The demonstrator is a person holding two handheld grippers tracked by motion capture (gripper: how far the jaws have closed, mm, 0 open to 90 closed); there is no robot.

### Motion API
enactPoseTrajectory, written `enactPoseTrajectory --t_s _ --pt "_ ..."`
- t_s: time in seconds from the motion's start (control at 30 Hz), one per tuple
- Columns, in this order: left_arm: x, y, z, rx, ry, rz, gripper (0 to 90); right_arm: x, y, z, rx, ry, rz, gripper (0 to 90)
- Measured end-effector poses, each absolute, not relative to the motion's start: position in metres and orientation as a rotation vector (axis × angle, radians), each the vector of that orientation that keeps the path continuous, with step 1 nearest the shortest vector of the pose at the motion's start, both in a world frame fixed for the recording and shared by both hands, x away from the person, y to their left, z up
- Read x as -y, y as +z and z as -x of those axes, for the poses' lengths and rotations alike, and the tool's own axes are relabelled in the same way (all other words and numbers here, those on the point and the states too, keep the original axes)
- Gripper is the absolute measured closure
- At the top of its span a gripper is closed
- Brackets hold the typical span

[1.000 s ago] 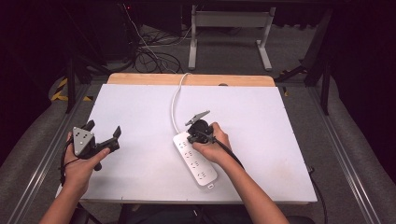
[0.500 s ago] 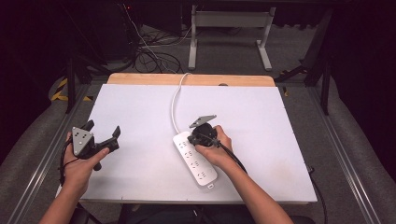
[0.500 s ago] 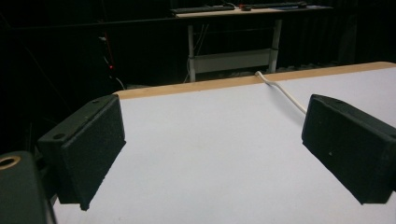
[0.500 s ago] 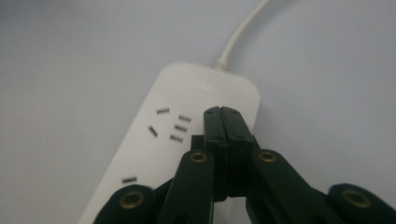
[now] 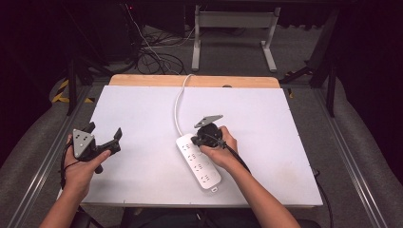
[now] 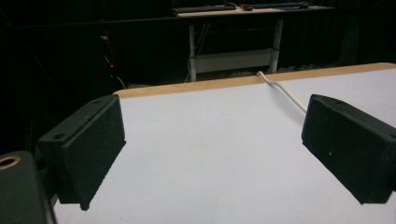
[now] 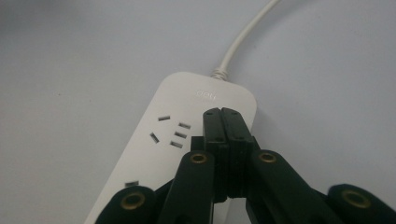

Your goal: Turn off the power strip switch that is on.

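Two hand-held tools over a white tabletop (image 5: 142,104) with a power strip (image 5: 198,161) on it.

High view: the power strip lies slanted near the front middle, its white cable (image 5: 178,107) running to the far wooden edge; wide bare room is left and right of it. The left tool (image 5: 102,138) is held above the front-left corner, the right tool (image 5: 204,138) is at the strip's far end, the hand (image 5: 219,151) over the strip.
Left gripper view: the left tool (image 6: 212,149) has its jaws wide apart, nothing between, with bare tabletop ahead.
Right gripper view: the right tool (image 7: 223,119) has its jaws pressed together, empty, tips over the strip's cable end beside the first socket (image 7: 171,131).
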State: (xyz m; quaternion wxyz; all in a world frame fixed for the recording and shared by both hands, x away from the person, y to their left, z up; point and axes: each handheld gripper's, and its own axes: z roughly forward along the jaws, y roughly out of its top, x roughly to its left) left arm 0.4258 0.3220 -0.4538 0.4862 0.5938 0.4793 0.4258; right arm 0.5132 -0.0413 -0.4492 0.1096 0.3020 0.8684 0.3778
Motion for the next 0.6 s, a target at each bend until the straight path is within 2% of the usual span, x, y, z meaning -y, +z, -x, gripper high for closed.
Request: enactPoseTrajectory --t_s 0.6 --pt "-0.324 -0.454 -0.425 -1.178 1.034 -1.439 6.7 0.079 -0.419 -0.505 -2.347 1.407 -0.818 90.0"
